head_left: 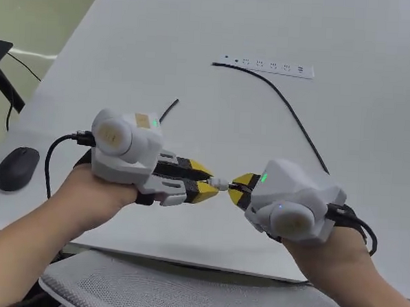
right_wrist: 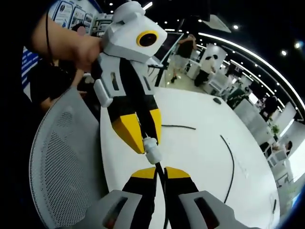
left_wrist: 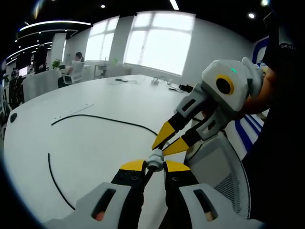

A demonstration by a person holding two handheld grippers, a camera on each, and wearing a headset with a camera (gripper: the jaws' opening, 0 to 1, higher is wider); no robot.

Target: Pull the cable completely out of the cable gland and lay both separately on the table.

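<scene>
A small white cable gland (head_left: 221, 185) hangs in the air between the two grippers, above the near edge of the white table (head_left: 195, 70). My left gripper (head_left: 213, 187) is shut on the gland (left_wrist: 155, 161), which sits between its yellow tips. My right gripper (head_left: 237, 187) faces it tip to tip. In the right gripper view a thin black cable (right_wrist: 162, 177) runs from the gland (right_wrist: 152, 150) down between my right gripper's (right_wrist: 161, 172) yellow tips, which are shut on it. How much cable sits inside the gland is hidden.
A white power strip (head_left: 268, 65) lies at the back of the table, and its black cord (head_left: 296, 120) runs toward my right hand. A short black wire (head_left: 169, 109) lies left of centre. A dark mouse (head_left: 17, 168) sits at the left edge. A mesh chair (head_left: 184, 290) is below.
</scene>
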